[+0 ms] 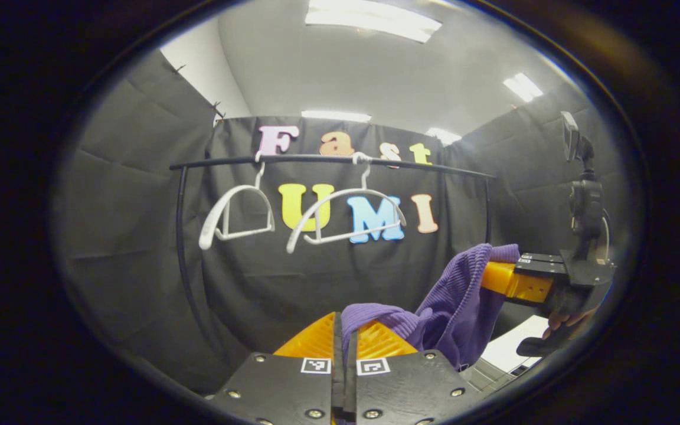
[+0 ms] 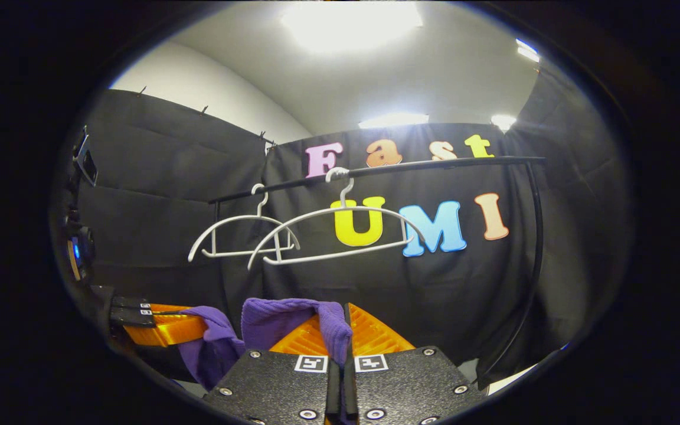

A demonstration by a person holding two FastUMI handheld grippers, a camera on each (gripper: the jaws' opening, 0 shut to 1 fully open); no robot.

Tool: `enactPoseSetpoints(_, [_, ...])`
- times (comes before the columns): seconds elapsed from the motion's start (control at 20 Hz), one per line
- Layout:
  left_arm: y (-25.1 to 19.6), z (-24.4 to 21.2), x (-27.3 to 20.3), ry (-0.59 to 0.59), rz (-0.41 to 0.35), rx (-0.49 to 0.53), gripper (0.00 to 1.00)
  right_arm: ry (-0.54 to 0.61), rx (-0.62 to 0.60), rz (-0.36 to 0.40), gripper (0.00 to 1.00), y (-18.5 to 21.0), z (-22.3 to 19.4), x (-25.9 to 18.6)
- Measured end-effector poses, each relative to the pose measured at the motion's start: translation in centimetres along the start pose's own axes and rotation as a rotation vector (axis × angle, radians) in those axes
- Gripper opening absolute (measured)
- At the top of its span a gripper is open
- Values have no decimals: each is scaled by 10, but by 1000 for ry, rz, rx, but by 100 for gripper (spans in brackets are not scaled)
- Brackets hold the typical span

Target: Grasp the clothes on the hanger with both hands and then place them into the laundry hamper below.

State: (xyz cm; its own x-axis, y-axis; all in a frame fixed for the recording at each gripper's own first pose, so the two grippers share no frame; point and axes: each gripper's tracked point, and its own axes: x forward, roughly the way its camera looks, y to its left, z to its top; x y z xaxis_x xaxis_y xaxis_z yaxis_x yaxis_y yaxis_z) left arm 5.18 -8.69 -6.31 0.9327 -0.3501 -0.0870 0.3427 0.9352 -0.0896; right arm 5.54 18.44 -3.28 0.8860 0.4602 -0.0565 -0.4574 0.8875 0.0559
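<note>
Both pinching purple garment [image 1: 452,301]: left claw [image 1: 346,336] and right claw [image 2: 346,324] closed on fabric. Hanging below two bare hangers [image 2: 328,236].

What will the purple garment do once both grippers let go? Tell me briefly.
Probably floppy: the purple garment sags between the left gripper and right gripper. Likely light: each small pinch holds it. Its ribbed knit seems unlikely to slip.

A recording booth — black cloth walls [image 1: 139,195], a clothes rail [image 1: 328,159] with bare hangers [image 2: 340,233], ceiling strip lights [image 1: 372,20].
</note>
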Motion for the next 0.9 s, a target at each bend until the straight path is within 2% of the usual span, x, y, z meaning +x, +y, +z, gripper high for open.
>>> enactPoseSetpoints(0.15, [-7, -46, 3, 65, -2, -4, 1, 104, 13, -8, 2, 3, -53, -10])
enactPoseSetpoints(0.2, [-5, -64, 7, 95, 2, 1, 5, 145, 21, -11, 2, 3, -73, -13])
enactPoseSetpoints(0.3, [-7, -104, 9, 168, 1, 3, 1, 236, 35, -23, 2, 2, -114, -19])
enactPoseSetpoints(0.35, [-8, -124, 9, 207, 1, 3, 5, 278, 34, -31, 2, 0, -132, -21])
enactPoseSetpoints(0.4, [-7, -143, 13, 248, -1, 5, 1, 322, 29, -38, 2, -1, -149, -24])
enactPoseSetpoints(0.6, [-12, -209, 18, 392, -19, 17, 1, 488, -9, -54, 2, -5, -219, -38])
enactPoseSetpoints(0.7, [-11, -244, 14, 474, -15, 37, 1, 568, -3, -63, 4, -6, -250, -48])
enactPoseSetpoints(0.75, [-9, -263, 12, 518, -11, 52, 5, 604, 5, -71, 5, -6, -263, -54])
enactPoseSetpoints(0.8, [-9, -282, 8, 555, -8, 61, 1, 633, 9, -78, 5, -4, -273, -57])
enactPoseSetpoints(0.9, [-8, -308, -2, 624, -4, 59, 2, 686, 7, -86, 7, -3, -291, -60])
